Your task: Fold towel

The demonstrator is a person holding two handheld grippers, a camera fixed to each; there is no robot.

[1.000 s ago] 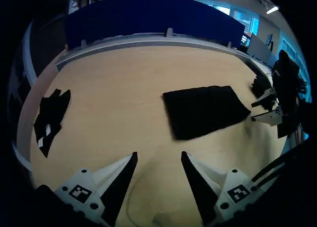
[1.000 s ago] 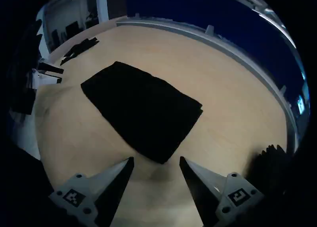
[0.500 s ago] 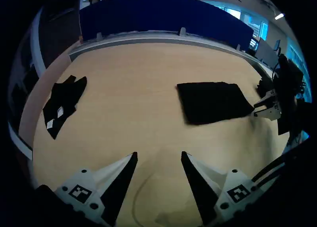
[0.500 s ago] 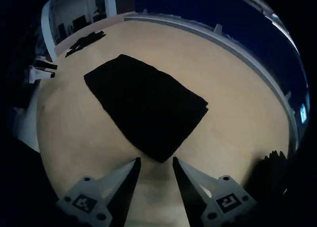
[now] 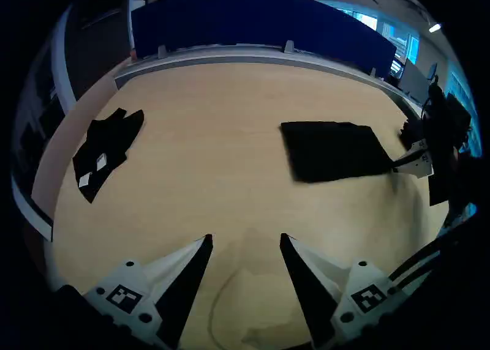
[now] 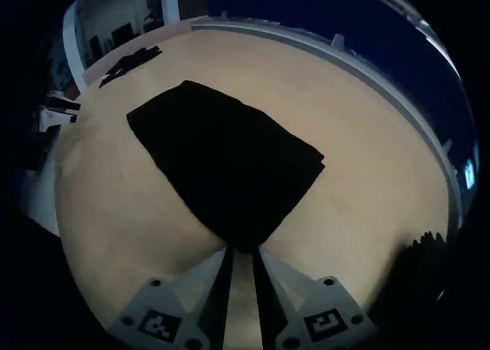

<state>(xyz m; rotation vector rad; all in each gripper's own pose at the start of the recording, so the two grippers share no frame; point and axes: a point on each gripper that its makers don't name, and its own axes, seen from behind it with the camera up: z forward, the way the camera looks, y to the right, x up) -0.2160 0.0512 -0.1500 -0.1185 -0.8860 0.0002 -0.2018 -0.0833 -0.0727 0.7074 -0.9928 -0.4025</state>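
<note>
A black towel (image 5: 331, 149), folded into a flat rectangle, lies on the light wooden table (image 5: 202, 117). In the right gripper view the towel (image 6: 226, 160) spreads out ahead, and its near corner sits pinched between the tips of my right gripper (image 6: 242, 251), whose jaws are nearly together on the cloth. The left gripper view shows that right gripper (image 5: 398, 163) at the towel's right corner. My left gripper (image 5: 245, 237) hangs open over bare table, well back from the towel; it also appears small at the far left as the left gripper (image 6: 75, 112).
Another black cloth (image 5: 107, 148) with white tags lies crumpled near the table's left edge, seen far off as the cloth (image 6: 131, 61). A blue partition (image 5: 257, 22) runs along the table's far side. A dark pile (image 6: 422, 252) sits at the right.
My right gripper has gone from open to closed on the towel's near corner. The left gripper has drawn back from the towel, still open.
</note>
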